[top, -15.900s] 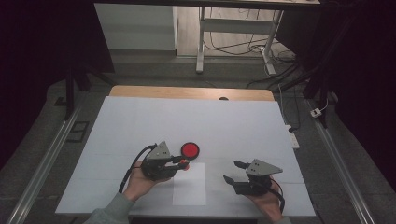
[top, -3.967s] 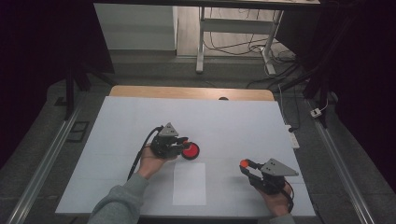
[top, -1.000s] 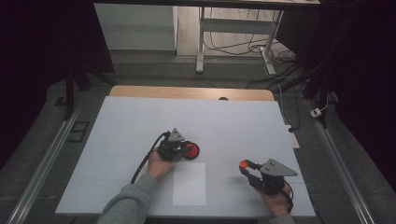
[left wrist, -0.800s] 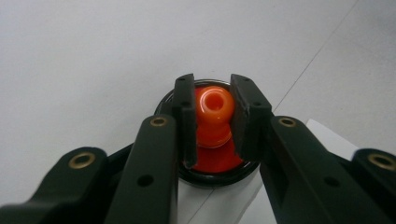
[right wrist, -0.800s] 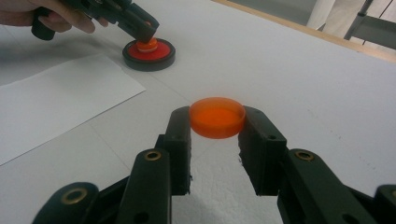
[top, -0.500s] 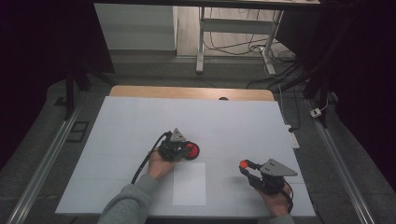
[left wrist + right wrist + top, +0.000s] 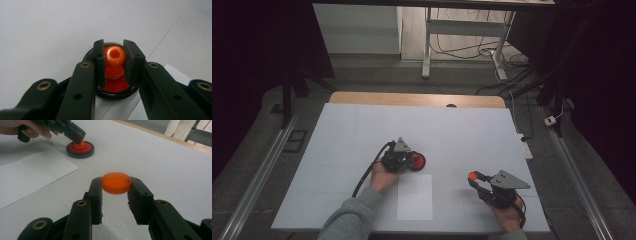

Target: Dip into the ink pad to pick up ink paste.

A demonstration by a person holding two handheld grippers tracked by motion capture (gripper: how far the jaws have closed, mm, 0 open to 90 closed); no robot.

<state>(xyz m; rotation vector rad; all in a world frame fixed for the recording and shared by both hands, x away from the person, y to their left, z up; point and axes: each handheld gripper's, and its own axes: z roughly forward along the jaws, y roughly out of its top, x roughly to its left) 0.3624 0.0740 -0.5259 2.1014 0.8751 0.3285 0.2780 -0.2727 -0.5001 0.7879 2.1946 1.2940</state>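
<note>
A white table (image 7: pixel 362 130) carries everything, its far edge showing a strip of bare wood (image 7: pixel 412 99). Near the front middle a white sheet of paper (image 7: pixel 414 197) lies flat on it. Just beyond the sheet's far edge sits a round black-rimmed red base (image 7: pixel 417 161), resting directly on the tabletop, close to the paper's corner.

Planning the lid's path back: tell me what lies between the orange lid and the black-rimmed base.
High view: bare white table between orange lid and base; the paper sheet lies just beside that line.
</note>
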